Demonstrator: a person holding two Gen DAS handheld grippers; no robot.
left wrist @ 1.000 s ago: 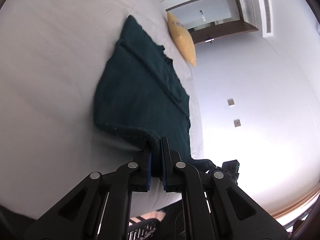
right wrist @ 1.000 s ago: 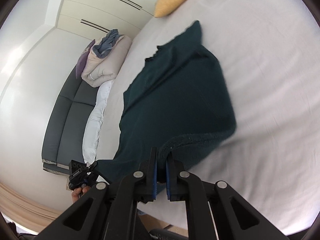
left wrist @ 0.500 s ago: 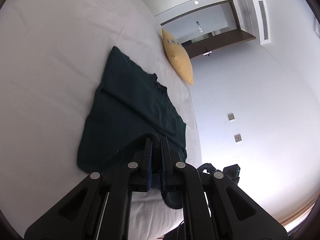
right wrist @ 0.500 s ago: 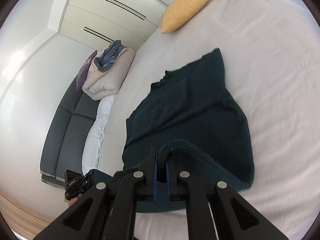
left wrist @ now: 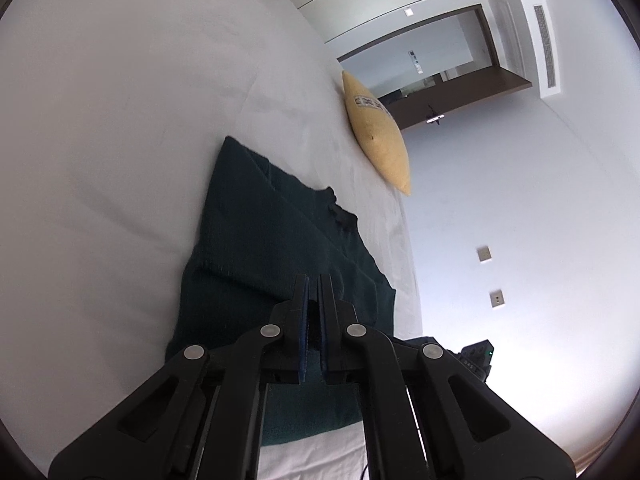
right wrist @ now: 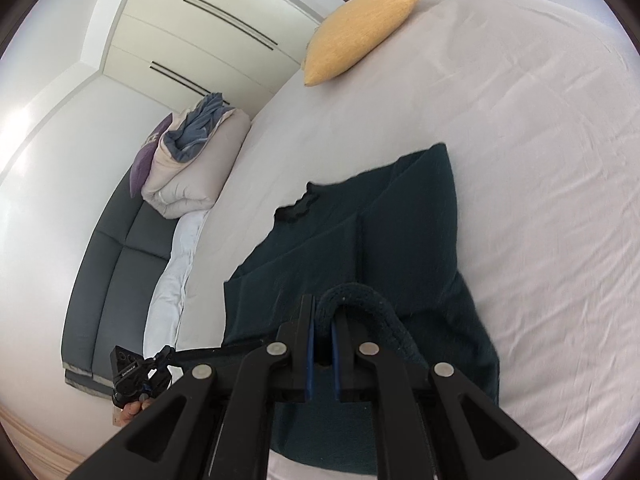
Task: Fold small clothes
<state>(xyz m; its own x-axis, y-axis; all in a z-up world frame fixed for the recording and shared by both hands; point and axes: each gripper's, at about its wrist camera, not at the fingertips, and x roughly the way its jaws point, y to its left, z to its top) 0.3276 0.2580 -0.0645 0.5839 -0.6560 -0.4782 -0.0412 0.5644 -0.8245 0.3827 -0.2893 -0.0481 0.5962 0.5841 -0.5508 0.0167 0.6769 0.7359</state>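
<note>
Both tools have carried the near hem of the dark green sweater (right wrist: 404,232) forward over its body, so the garment on the white bed (right wrist: 540,140) now lies half as long. The left tool (left wrist: 314,280) and the right tool (right wrist: 324,306) each stay pinched on the hem. The yellow cushion (left wrist: 378,134) bears a patch, unreadable.
</note>
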